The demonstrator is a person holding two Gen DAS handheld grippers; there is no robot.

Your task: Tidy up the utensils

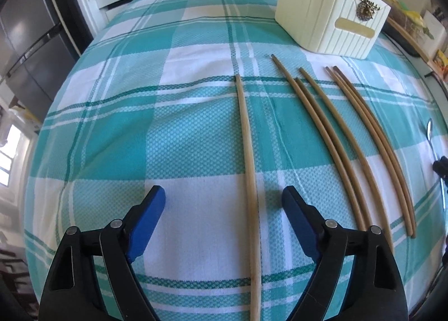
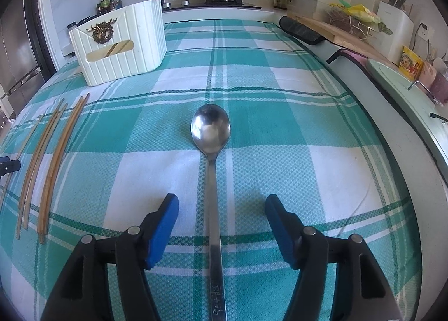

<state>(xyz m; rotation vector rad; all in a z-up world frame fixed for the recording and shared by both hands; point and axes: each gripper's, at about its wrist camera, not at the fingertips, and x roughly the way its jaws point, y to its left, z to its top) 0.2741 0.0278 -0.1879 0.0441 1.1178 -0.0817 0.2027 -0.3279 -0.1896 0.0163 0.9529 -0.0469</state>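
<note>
Left wrist view, item one: my left gripper [image 1: 224, 203] hangs with its blue pads well apart and gripping nothing; a single pale chopstick [image 1: 247, 158] lies on the cloth between them, nearer the right-hand pad, touched by neither. I judge it laid lengthwise so the jaws can close across it.

Item two: five darker chopsticks [image 1: 344, 136] lie to the right of centre, roughly parallel, some touching, apart from the pale one.

Item three: cream holder [image 1: 330, 13], upper right of the frame, standing upright on the checked tablecloth [image 1: 140, 97]. I take it as the destination.

Right wrist view, item four: my right gripper [image 2: 222, 210] is likewise spread and empty, astride the handle of a steel spoon [image 2: 210, 136] whose bowl points up-frame.

Item five, clearance: the cloth is bare around the spoon and left of the pale chopstick. The table edge [image 2: 372, 136] runs down the right of this frame; the holder sits upper left with an open path to it.
</note>
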